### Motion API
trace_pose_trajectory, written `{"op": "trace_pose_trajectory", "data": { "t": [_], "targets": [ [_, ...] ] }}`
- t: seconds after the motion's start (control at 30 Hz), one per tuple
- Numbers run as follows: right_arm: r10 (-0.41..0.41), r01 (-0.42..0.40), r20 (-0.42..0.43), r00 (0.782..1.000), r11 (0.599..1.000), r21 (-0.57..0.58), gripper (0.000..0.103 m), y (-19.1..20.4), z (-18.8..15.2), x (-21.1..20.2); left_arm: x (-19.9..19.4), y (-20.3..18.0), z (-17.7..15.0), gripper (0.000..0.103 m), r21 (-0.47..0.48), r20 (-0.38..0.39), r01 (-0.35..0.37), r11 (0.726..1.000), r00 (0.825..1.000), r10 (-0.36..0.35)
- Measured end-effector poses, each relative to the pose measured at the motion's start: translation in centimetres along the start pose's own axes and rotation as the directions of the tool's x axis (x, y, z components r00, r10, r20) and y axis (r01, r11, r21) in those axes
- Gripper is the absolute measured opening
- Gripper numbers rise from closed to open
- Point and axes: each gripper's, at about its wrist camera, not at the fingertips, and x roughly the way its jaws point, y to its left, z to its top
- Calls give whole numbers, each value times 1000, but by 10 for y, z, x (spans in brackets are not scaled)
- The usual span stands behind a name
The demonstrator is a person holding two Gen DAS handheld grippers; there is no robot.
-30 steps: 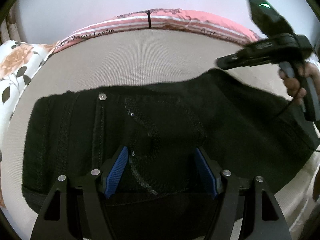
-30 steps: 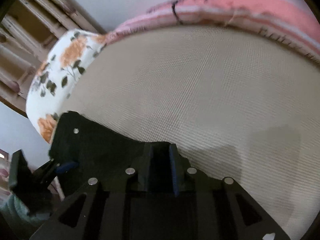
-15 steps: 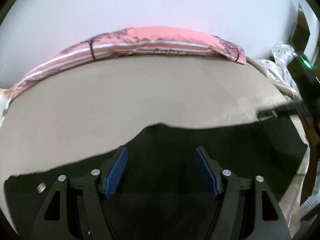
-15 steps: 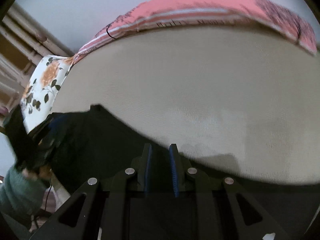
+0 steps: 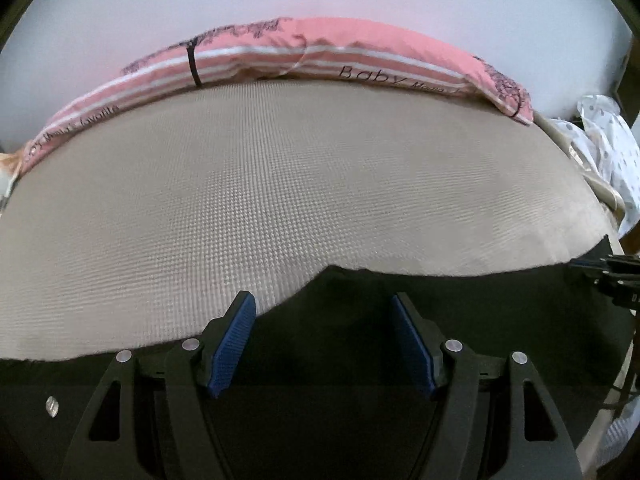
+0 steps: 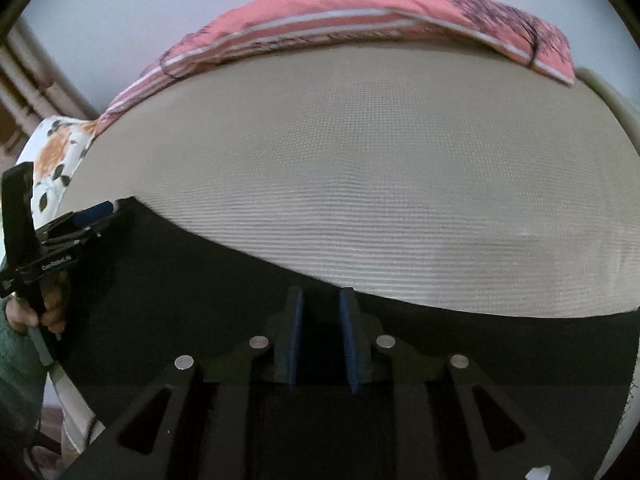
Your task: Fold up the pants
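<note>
The black pants (image 5: 460, 320) lie along the near edge of a beige mattress (image 5: 280, 184). In the left wrist view my left gripper (image 5: 323, 336) is open, its blue pads wide apart over the pants' far edge. In the right wrist view my right gripper (image 6: 320, 312) is shut on the pants (image 6: 180, 300), with dark cloth between its narrow blue pads. The left gripper (image 6: 94, 216) also shows at the far left there, over the pants' end. The right gripper's fingers (image 5: 608, 270) show at the right edge of the left wrist view.
A pink striped pillow (image 5: 320, 60) lies along the mattress's far edge against a white wall. A floral pillow (image 6: 52, 160) sits at the left end. A white dotted cloth (image 5: 608, 152) is bunched at the right end.
Both cameras have tilted up and back: the pants now fill only the bottom of each view and more mattress shows. The left gripper stays open, the right stays shut on the cloth.
</note>
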Motion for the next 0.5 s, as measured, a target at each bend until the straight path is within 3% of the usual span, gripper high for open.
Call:
{"op": "trace_pose_trajectory", "data": {
  "t": [0.1,0.23,0.37,0.5],
  "targets": [
    [-33,34,11,999,998,-47,25,18,-10,2,-12,-8,-14,70,44,10,-12,999,1000,12],
    [-56,57,42,998,998,-24,19,5,-18,0,-15,-7,-38,70,87,-6,-44,995,999,44],
    [-73,69,51,996,995,78,6,-34,-21,-11,-15,3,-44,70,61,-2,-10,998,1000,10],
    [-78,61,70,994,974,220,4,-86,-31,-32,-18,-3,-44,70,69,-12,-42,997,999,43]
  ]
}}
